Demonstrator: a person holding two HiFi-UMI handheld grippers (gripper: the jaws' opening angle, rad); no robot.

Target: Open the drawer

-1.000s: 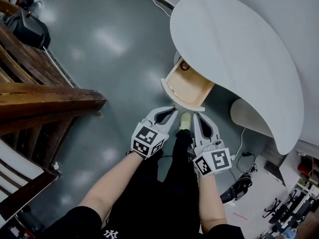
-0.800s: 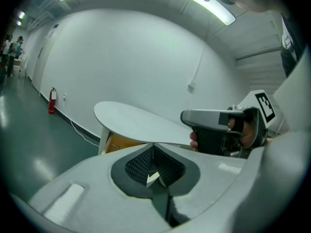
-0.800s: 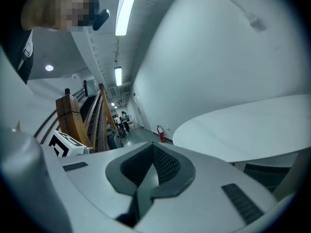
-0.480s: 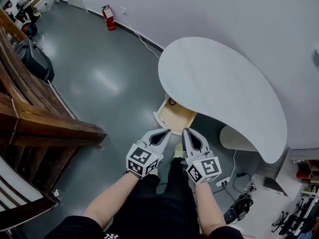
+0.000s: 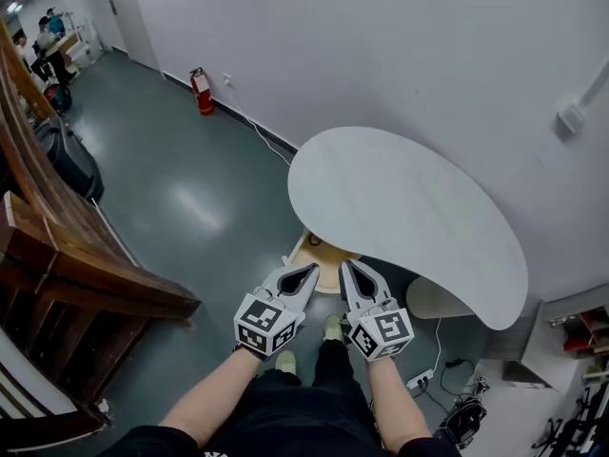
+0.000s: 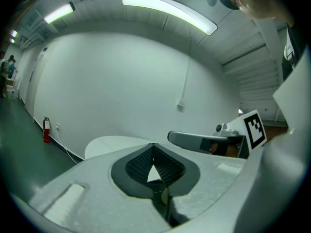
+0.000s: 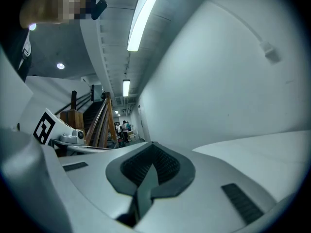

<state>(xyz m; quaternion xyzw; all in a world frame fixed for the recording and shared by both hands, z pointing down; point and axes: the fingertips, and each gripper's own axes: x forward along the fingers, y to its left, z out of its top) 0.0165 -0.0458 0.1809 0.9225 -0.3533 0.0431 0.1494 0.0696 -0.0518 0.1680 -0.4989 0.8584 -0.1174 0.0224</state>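
My left tool is pressed together: in the left gripper view its ribbed pads meet at the tip with nothing between them. My right tool is pressed together the same way, and the right gripper view shows its pads meeting on nothing. Both point roughly level, side by side and just apart, with the marker cubes towards me. Each shows in the other's view with its cube to the side.

Beyond the tips lies the drawer. It stands pulled out from under the near left edge of the table, and its pale wooden inside is open to the head view. The tool tips overlap its front in that view. Neither gripper view shows the drawer, only the white table top and the wall ahead. There is a small dark thing at the back of the drawer that I cannot make out.

The table top is white and rounded like a bean, and its far edge sits close to the wall. Part of a rounded white base shows below the near right edge. My shoes are on the grey floor beneath the tools. A wooden staircase fills the left side. A red fire extinguisher stands against the wall well beyond the left end of the table, with a cable running along the skirting from it
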